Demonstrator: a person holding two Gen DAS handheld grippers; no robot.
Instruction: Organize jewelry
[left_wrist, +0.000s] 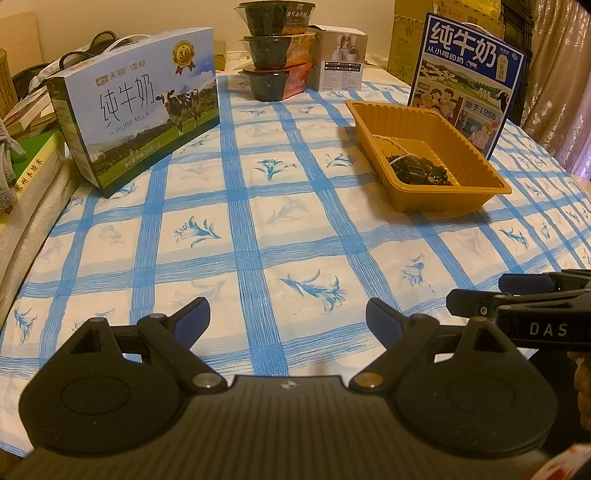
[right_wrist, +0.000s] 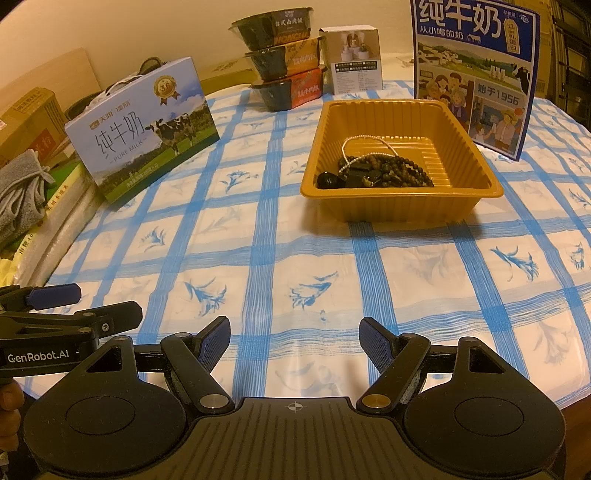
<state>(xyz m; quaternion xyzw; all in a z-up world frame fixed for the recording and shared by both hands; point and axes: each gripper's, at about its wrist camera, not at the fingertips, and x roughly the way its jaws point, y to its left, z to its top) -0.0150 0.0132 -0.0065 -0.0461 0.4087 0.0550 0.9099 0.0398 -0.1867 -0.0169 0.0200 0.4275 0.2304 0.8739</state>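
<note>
Left gripper (left_wrist: 288, 321) nearest in its own view: jaws wide apart, blue pads facing each other, nothing between them, only the cloth (left_wrist: 258, 229) below. Right gripper (right_wrist: 294, 341) same in its view: jaws spread wide, empty, over bare checked cloth. The two sit side by side: right gripper shows at the right edge of the left view, left one at the left edge of the right view, a bit of hand behind each.

Ahead of both tips: open stretch of blue-and-white cloth with flower prints, nothing on it.

Further ahead, straight on from the right gripper and ahead-right of the left one: tray (right_wrist: 402, 110), tan ribbed plastic, flat on the cloth. Jewelry (right_wrist: 380, 171) lies inside it, bunched toward the near side: dark bead strands, some black chunky pieces, and a pale thin chain (right_wrist: 365, 142) looping toward the tray middle. Well apart from both grippers, neither touches tray or jewelry.

Ahead-left of both: milk box (left_wrist: 140, 107) with a cow picture, standing upright on the cloth. Beyond the tray to the right: second milk box (right_wrist: 476, 74), dark blue, upright, just behind the tray.

Farthest, centre: stack of three black bowls (right_wrist: 284, 59), small white box (right_wrist: 352, 61) just right of it
</note>
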